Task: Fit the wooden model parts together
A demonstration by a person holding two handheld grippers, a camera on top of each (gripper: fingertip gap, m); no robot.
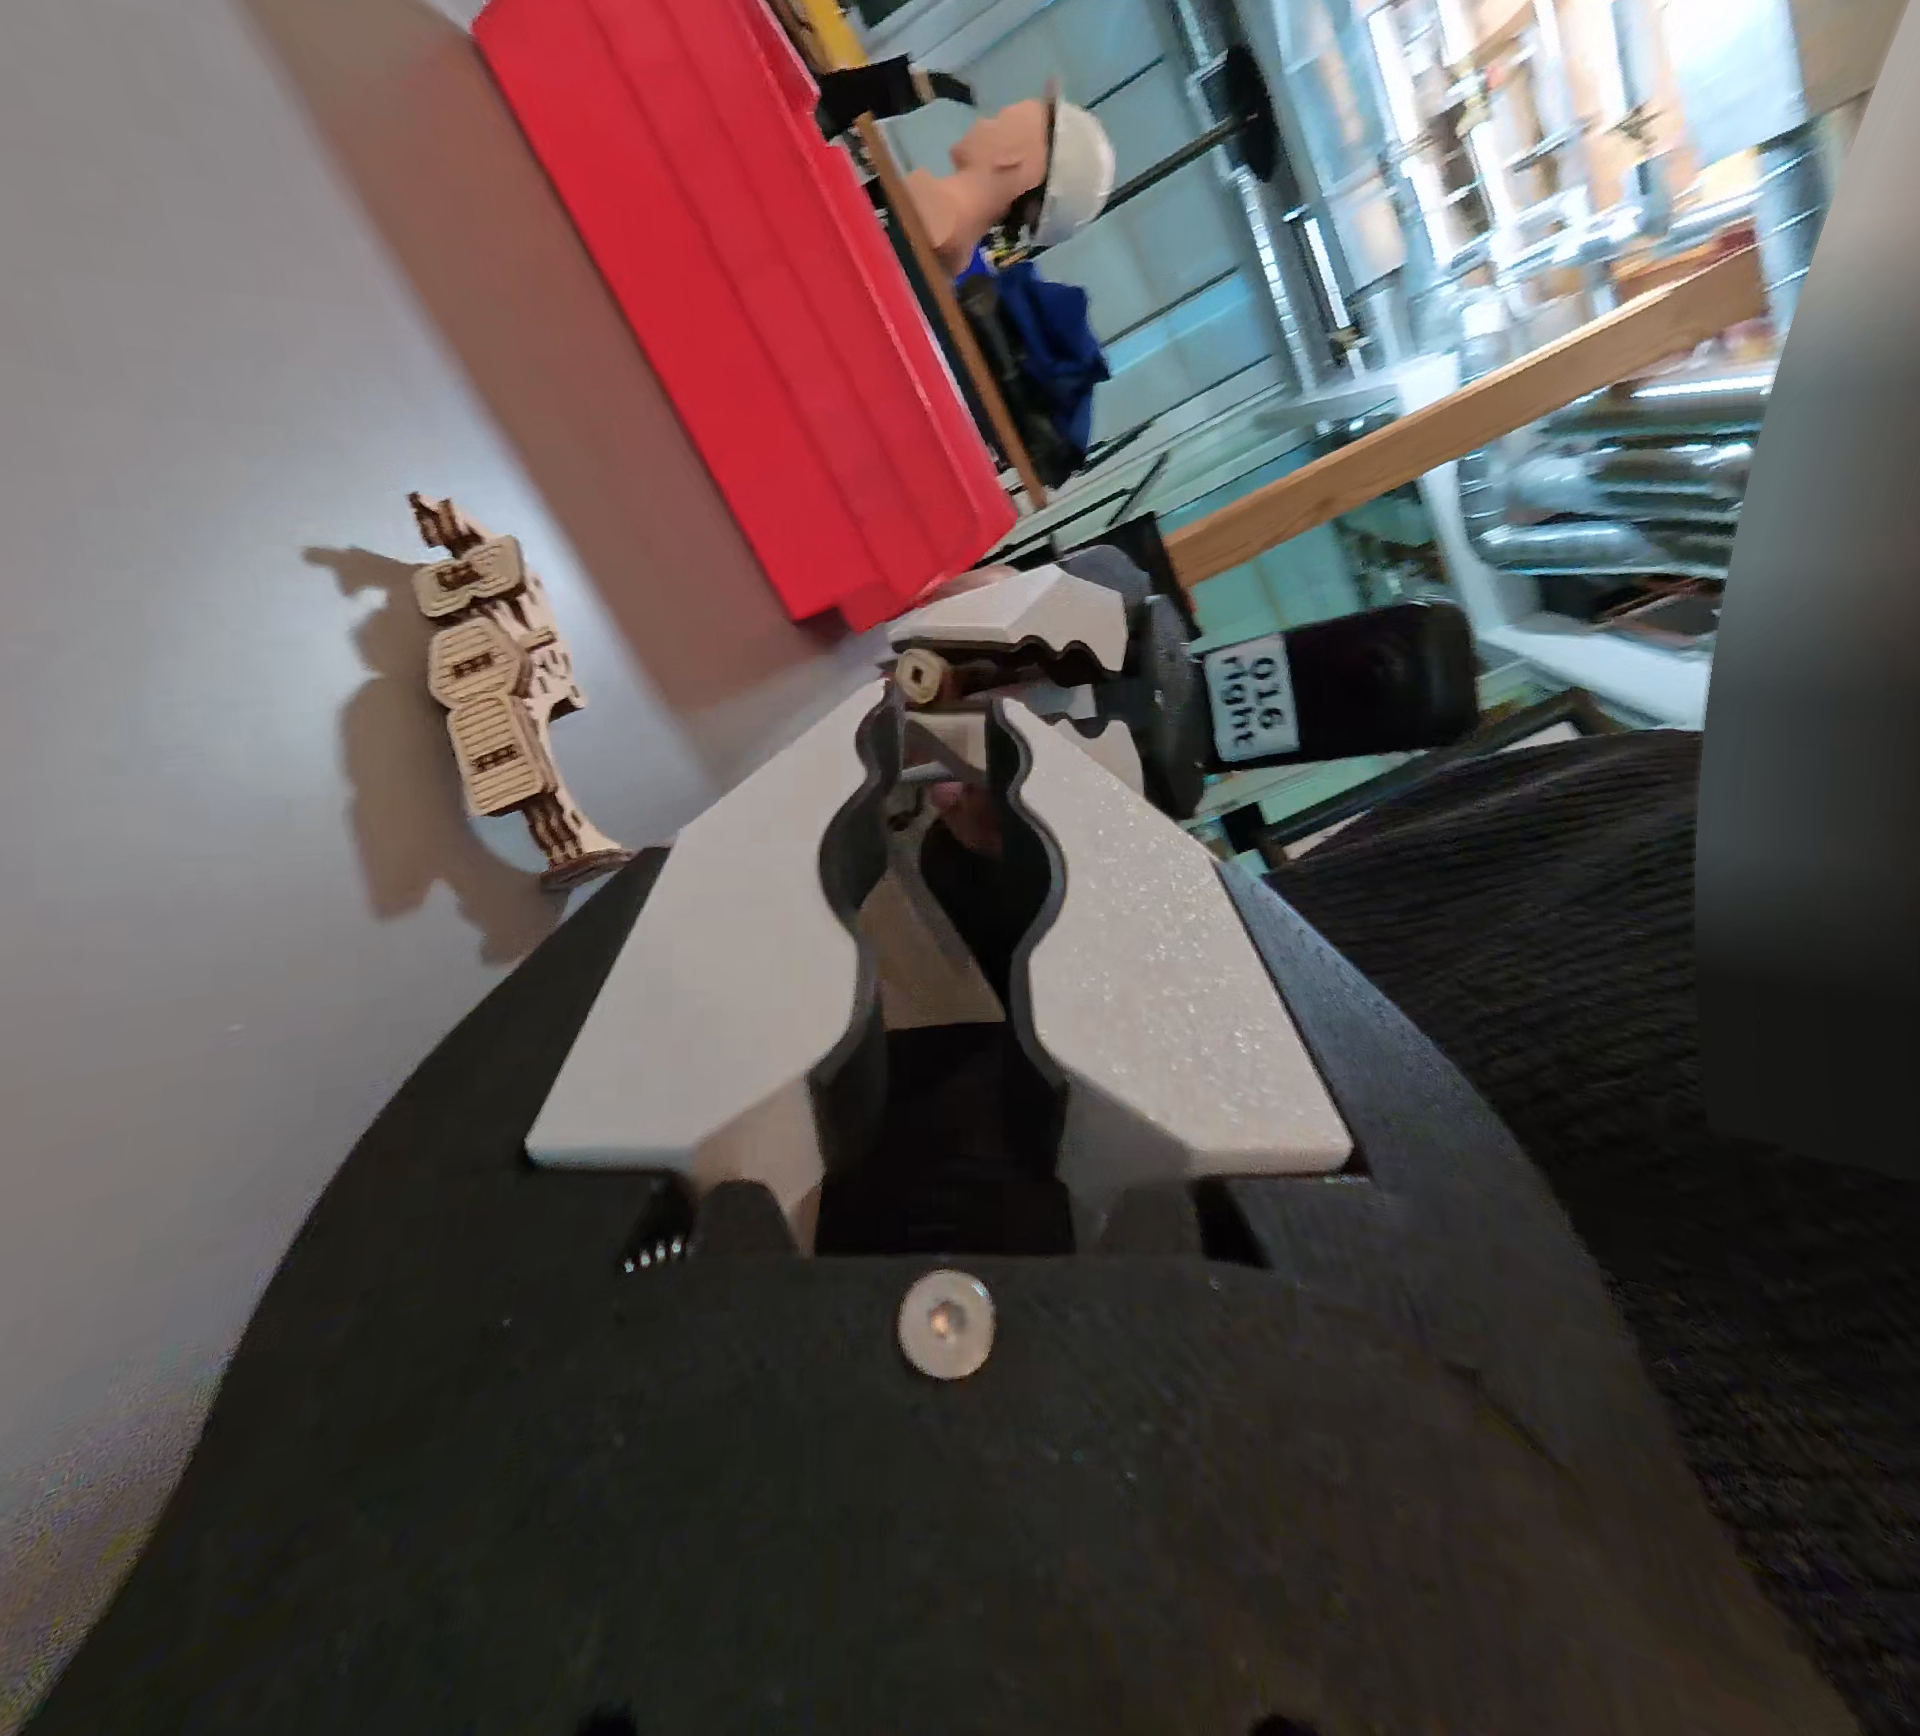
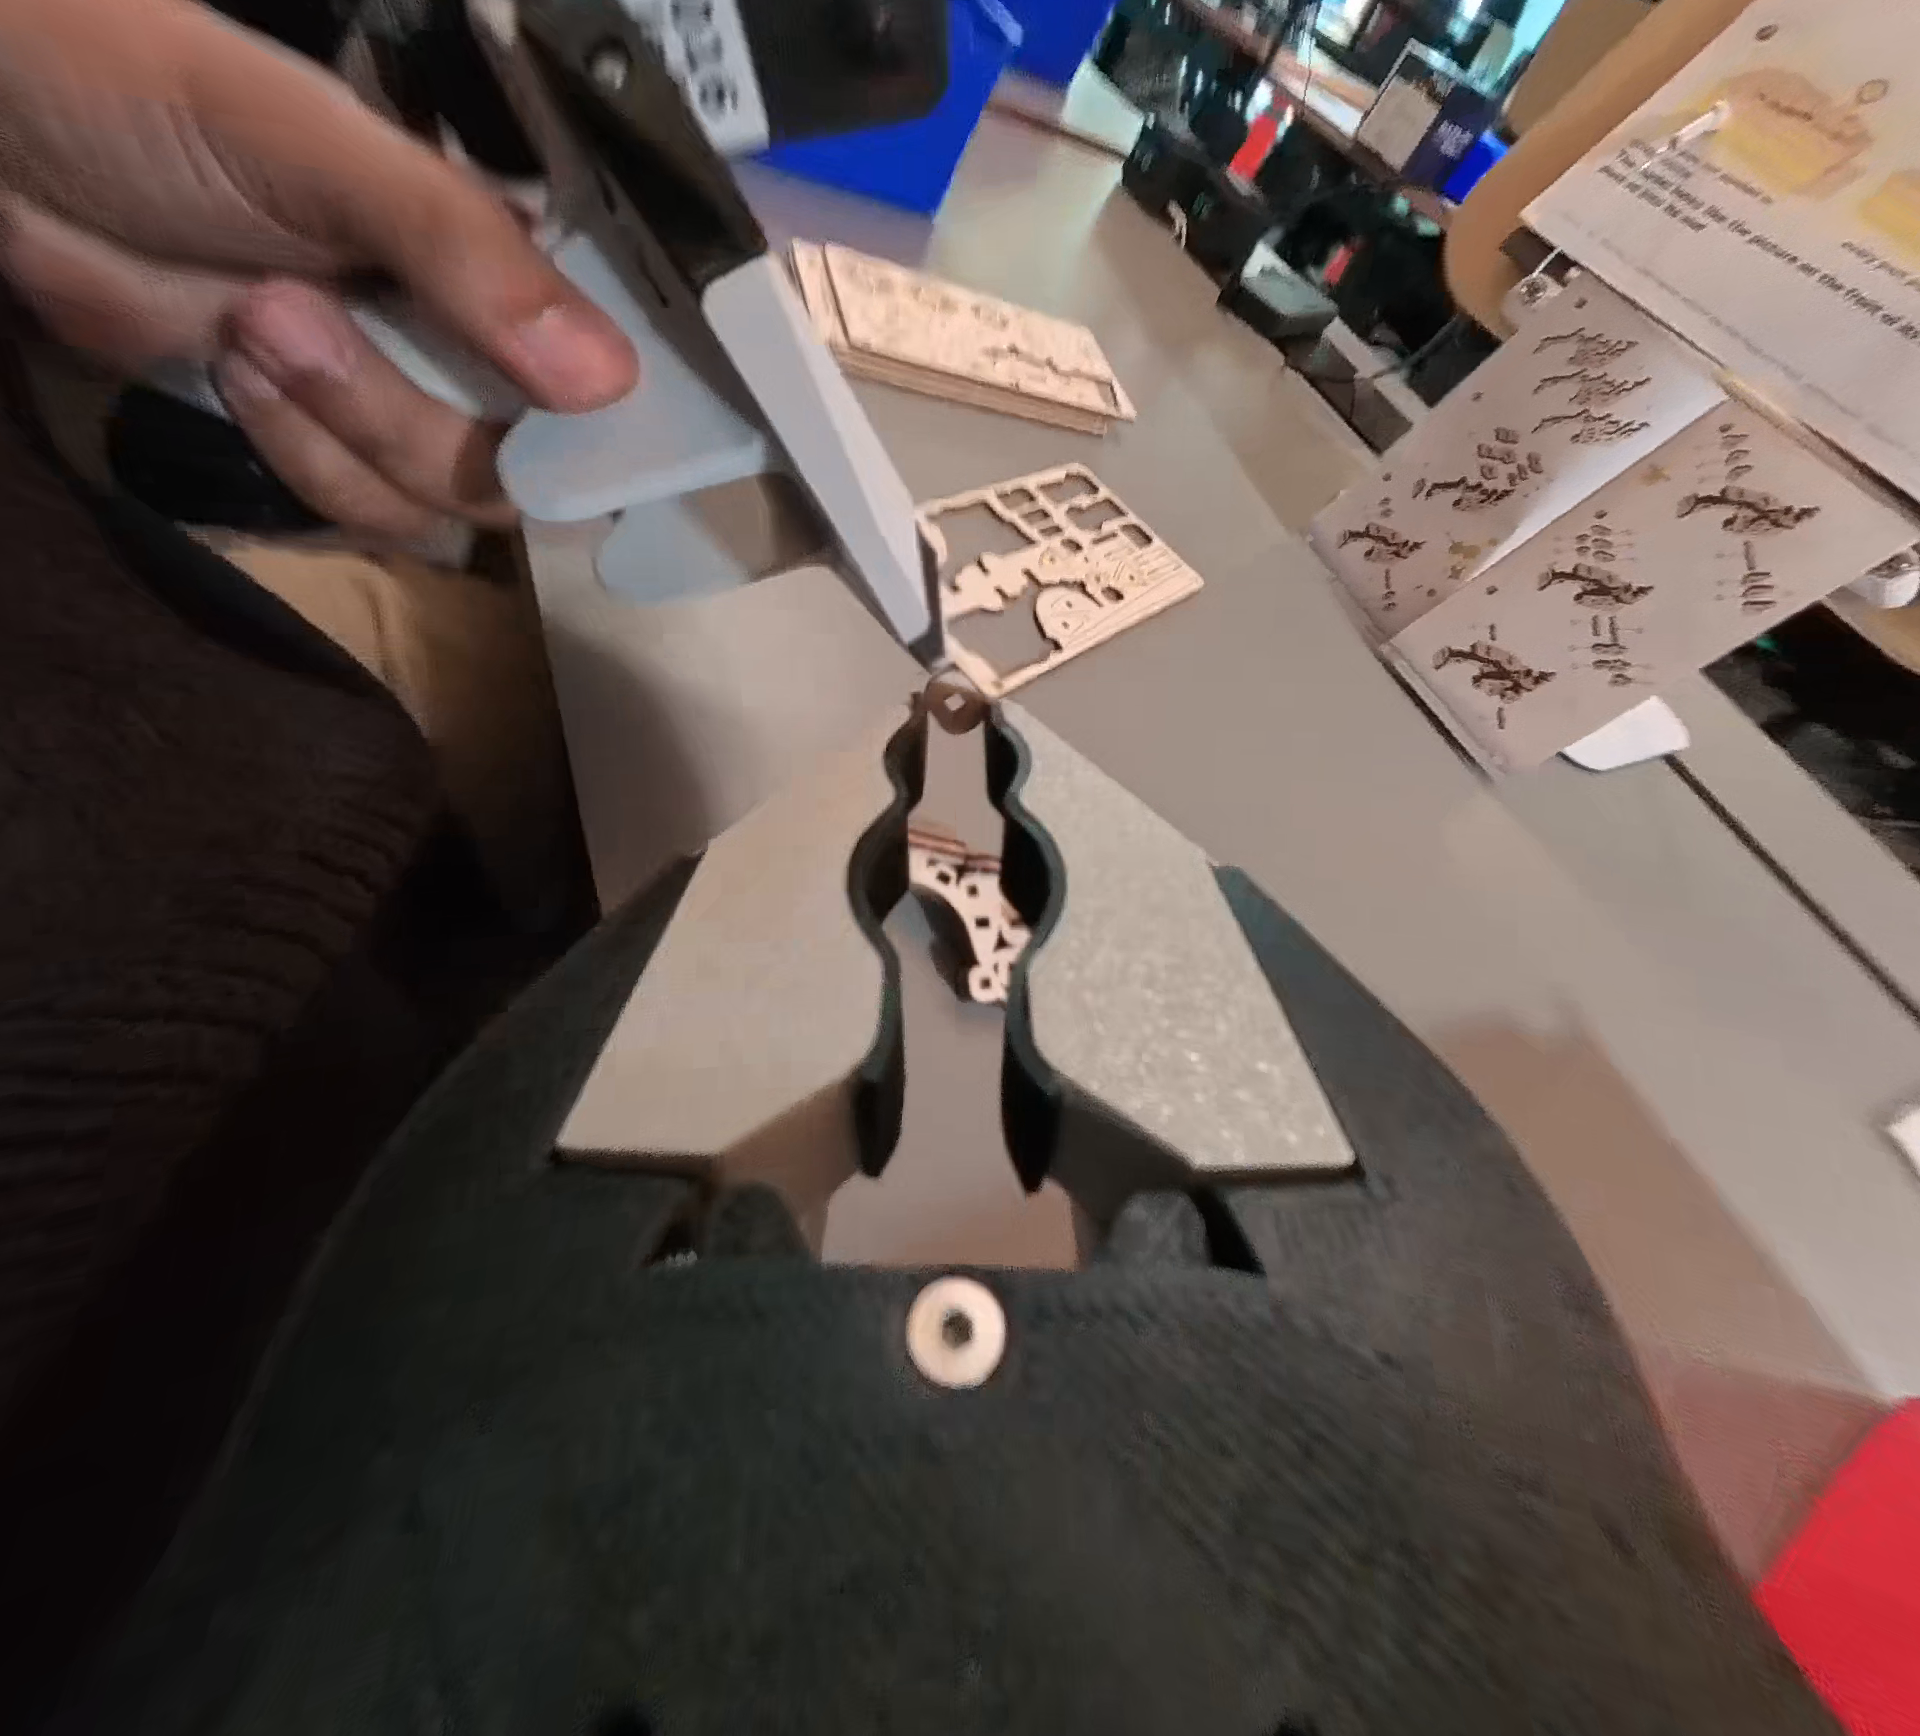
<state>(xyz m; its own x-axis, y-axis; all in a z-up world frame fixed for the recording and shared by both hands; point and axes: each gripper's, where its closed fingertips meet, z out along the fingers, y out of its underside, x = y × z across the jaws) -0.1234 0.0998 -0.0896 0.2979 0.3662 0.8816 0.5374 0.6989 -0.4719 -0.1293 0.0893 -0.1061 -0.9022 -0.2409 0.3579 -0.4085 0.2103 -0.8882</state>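
Above the counter (image 2: 1299, 855), the right claw (image 2: 951, 718) pinches a small square-holed wooden piece (image 2: 953, 707) as the left claw (image 1: 896, 730), closed on something unclear, meets it tip to tip; mating needs fine alignment.

Grey table (image 2: 1299, 855), wooden sheets (image 2: 1060, 580)

A small round wooden piece (image 2: 954, 710) with a square hole sat pinched at the tips of the right claw (image 2: 951, 718), its holed face turned toward the tip of the left claw (image 2: 928, 647). A pale, slotted wooden model (image 1: 504, 678) lay on the grey table (image 1: 208, 336). A punched-out wooden sheet (image 2: 1060, 580) lay flat beyond the claws, with a stack of sheets (image 2: 956, 336) farther back.
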